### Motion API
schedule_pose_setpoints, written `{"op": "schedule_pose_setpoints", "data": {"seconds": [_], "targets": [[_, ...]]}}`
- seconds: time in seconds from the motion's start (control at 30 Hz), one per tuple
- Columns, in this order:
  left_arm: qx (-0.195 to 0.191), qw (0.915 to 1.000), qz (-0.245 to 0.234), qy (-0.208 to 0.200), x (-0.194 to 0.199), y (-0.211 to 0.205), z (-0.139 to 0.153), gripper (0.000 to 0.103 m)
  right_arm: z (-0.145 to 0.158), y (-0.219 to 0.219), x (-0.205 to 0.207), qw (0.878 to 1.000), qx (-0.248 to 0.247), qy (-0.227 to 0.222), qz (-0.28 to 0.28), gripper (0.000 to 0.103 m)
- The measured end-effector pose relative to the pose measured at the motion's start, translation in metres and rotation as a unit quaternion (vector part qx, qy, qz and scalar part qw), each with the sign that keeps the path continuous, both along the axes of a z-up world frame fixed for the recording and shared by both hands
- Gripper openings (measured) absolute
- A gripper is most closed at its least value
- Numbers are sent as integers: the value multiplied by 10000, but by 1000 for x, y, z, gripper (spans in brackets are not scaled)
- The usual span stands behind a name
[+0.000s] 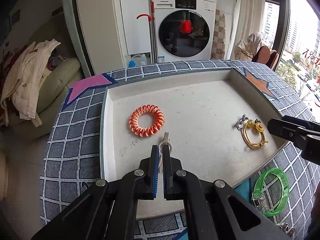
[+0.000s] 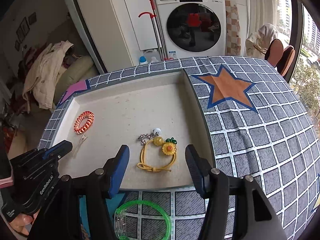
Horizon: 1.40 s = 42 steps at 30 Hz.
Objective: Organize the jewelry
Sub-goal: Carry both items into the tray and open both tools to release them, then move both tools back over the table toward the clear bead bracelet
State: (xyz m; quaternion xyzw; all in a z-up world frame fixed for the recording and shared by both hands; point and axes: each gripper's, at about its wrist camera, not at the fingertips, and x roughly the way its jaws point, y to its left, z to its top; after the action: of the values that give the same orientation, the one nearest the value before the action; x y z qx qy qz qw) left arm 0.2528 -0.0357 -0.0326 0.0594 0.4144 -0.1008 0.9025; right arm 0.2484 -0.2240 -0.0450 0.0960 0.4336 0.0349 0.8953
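A shallow white tray (image 1: 104,120) (image 2: 192,92) lies on the checked cloth. My left gripper (image 1: 160,150) (image 2: 66,146) is shut on a clear hair clip (image 1: 166,140) (image 2: 81,142), whose tip rests low over the tray floor. An orange spiral hair tie (image 1: 146,122) (image 2: 84,122) lies just beyond it. My right gripper (image 2: 157,150) (image 1: 280,126) stands open above the tray's right part, nothing pressed between its pads. Below its gap lie a yellow sunflower hair tie (image 2: 169,148) (image 1: 260,128) and a silver chain with a white bead (image 2: 150,135) (image 1: 241,122).
A green bangle (image 1: 260,182) (image 2: 144,203) lies on the cloth in front of the tray. The table carries a grey checked cloth with an orange star (image 2: 228,90). Beyond stand a washing machine (image 2: 192,20), a sofa with clothes (image 2: 46,70) at left and chairs (image 2: 280,56) at right.
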Motion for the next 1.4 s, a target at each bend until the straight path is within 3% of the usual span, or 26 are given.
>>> {"op": "schedule_pose_setpoints", "data": {"seconds": [0.3, 0.53, 0.8, 0.83, 0.87, 0.9, 1.03, 1.27, 1.4], "targets": [[-80, 10000, -34, 4, -10, 4, 5, 23, 8, 0, -22, 10000, 69, -38, -7, 69], [-205, 9998, -43, -10, -24, 12, 14, 23, 13, -1, -39, 9998, 154, -104, -59, 81], [-400, 9992, 16, 3, -44, 26, 20, 24, 16, 0, -59, 9994, 314, -150, -33, 84], [-405, 9992, 21, 19, -46, 28, 20, 34, 16, 1, -62, 9993, 329, -152, -28, 84], [-407, 9992, 40, 43, -48, 29, 19, 92, 16, 1, -64, 9993, 346, -147, -28, 84], [-377, 9992, 140, 54, -49, 30, 19, 103, 16, 1, -66, 9992, 363, -139, -30, 86], [-444, 9987, 212, -99, -55, 33, 14, 103, 16, 3, -73, 9990, 406, -180, -1, 103], [-326, 9985, 387, -191, -66, 39, -2, 103, 23, 9, -92, 9979, 380, -503, 131, 103], [-300, 9980, 527, -167, -74, 50, -11, 103, 23, 14, -99, 9986, 345, -296, 254, 103]]}}
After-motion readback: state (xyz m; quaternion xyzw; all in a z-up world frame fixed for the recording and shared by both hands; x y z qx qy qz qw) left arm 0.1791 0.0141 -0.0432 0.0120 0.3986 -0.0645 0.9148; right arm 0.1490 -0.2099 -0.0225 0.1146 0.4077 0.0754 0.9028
